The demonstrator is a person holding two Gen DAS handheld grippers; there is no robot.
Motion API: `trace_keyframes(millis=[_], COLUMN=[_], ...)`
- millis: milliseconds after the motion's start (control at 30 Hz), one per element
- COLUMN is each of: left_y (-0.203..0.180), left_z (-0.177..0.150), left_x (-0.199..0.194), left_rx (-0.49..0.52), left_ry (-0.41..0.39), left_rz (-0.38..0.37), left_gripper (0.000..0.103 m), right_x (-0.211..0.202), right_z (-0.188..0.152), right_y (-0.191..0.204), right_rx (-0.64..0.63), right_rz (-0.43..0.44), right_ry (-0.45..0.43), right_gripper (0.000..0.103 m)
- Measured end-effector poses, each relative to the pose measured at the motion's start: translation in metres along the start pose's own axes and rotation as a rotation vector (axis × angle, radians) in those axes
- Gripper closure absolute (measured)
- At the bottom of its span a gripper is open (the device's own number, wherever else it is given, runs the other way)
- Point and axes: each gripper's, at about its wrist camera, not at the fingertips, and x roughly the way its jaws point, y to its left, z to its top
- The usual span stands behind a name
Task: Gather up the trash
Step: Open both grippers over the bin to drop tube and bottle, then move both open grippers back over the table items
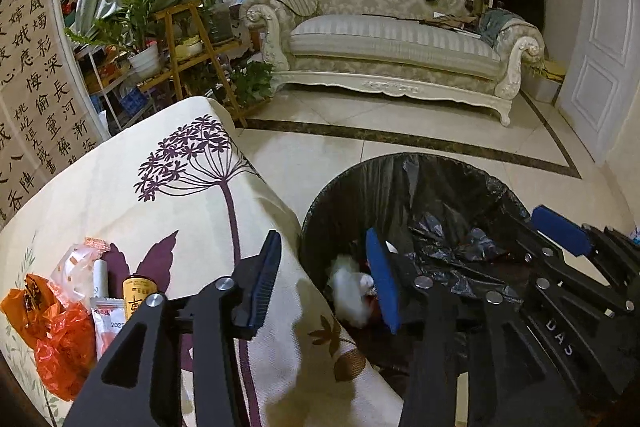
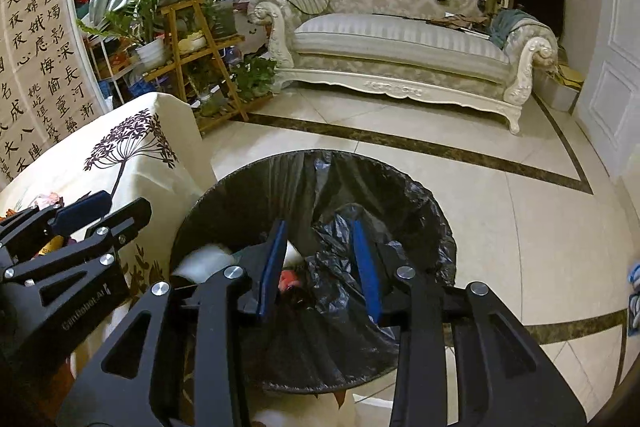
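A round bin lined with a black bag (image 1: 400, 183) stands on the floor beside the table; it also shows in the right wrist view (image 2: 432, 227). White crumpled paper (image 1: 352, 291) and reddish trash (image 2: 290, 279) lie inside. My left gripper (image 1: 324, 283) is open and empty, straddling the table edge and the bin rim. My right gripper (image 2: 320, 267) is open and empty above the bin; it shows at the right of the left wrist view (image 1: 560, 231). On the tablecloth (image 1: 168, 195) lie an orange plastic bag (image 1: 56, 339), a clear wrapper (image 1: 76, 263), a white tube (image 1: 100, 279), a sachet (image 1: 110, 327) and a small yellow-labelled bottle (image 1: 136, 295).
A cream sofa (image 1: 392, 39) stands across the tiled floor (image 1: 440, 131). A wooden plant stand (image 1: 188, 47) with potted plants is left of it. A calligraphy wall hanging (image 1: 36, 75) is on the left, a white door (image 1: 600, 59) on the right.
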Motion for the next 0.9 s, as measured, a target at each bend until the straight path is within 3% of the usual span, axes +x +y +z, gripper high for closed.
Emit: trace_keyframes(millis=[267,367,900], left_y=[0.009,0.016,0.081], left_z=[-0.001,-0.002,-0.035], left_x=[-0.013,-0.022,-0.073], left_rx=[-0.034,-0.048,-0.163], left_ry=[-0.02,-0.03,-0.04], left_rz=[0.009,0.02,0.11], left_gripper=[0.039,0.035,0.031], right_x=[-0.008,-0.012,-0.034], right_z=[0.0,-0.001,-0.009], right_y=[0.0,0.004,0.062], right_rx=[0.008,0.005,-0.083], right_rz=[-0.002,0.003,0.104], right_ry=[-0.009,-0.015,-0.015], right_gripper=[0.067,0.061,0.06])
